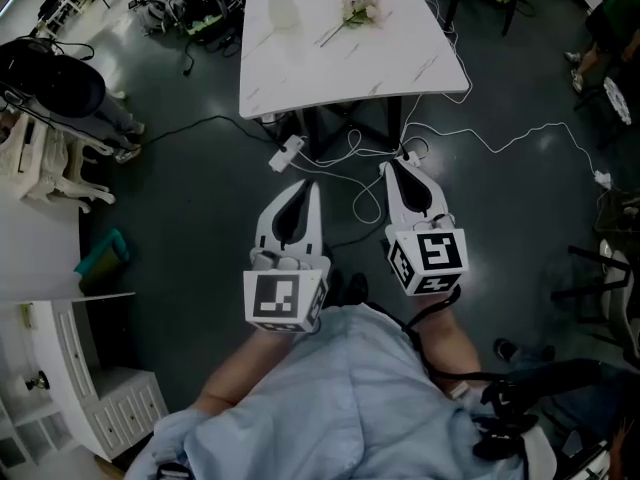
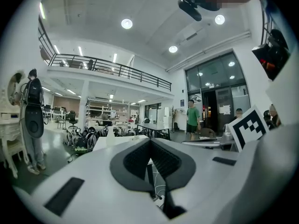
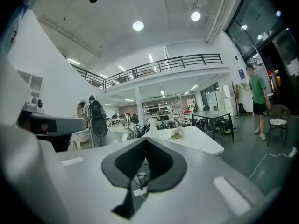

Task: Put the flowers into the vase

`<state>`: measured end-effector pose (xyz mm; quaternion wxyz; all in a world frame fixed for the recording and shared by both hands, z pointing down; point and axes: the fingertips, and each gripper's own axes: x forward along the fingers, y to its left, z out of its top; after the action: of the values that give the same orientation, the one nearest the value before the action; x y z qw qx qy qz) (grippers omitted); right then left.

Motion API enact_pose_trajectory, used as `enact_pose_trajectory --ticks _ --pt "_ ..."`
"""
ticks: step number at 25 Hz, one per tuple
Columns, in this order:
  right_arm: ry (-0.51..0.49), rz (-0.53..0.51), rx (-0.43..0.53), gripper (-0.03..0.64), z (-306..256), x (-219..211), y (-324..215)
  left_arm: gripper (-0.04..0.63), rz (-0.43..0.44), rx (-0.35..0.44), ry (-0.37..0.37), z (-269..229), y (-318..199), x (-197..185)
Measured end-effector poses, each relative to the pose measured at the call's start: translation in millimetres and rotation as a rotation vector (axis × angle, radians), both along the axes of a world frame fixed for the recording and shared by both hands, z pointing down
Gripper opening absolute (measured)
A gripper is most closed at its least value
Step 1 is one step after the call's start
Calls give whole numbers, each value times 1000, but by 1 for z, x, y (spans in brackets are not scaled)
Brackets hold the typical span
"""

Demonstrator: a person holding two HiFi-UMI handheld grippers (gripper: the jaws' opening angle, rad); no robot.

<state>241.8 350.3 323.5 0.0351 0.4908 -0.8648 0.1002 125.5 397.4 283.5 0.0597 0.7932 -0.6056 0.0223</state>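
Flowers (image 1: 357, 10) and vase (image 1: 281, 4) on white table (image 1: 400, 63), dark floor (image 1: 180, 203)

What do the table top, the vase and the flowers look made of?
Table top: white, smooth, faint grey veins; marble or marble-look laminate.
Vase: milky white, matte; frosted glass, ceramic or plastic, can't tell.
Flowers: pale blooms on a thin stem; possibly artificial, too small to tell.

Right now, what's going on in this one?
A person stands back from the white table, holding the left gripper and the right gripper out over the floor. Both are shut and empty. On the table the flowers lie flat, apart from the white vase. The task has not started yet.
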Motion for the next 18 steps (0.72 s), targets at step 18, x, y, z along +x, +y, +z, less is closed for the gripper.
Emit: enact_pose_trajectory --ticks 18 --pt "20 24 -9 2 12 -96 -191 3 27 -3 47 13 -190 -97"
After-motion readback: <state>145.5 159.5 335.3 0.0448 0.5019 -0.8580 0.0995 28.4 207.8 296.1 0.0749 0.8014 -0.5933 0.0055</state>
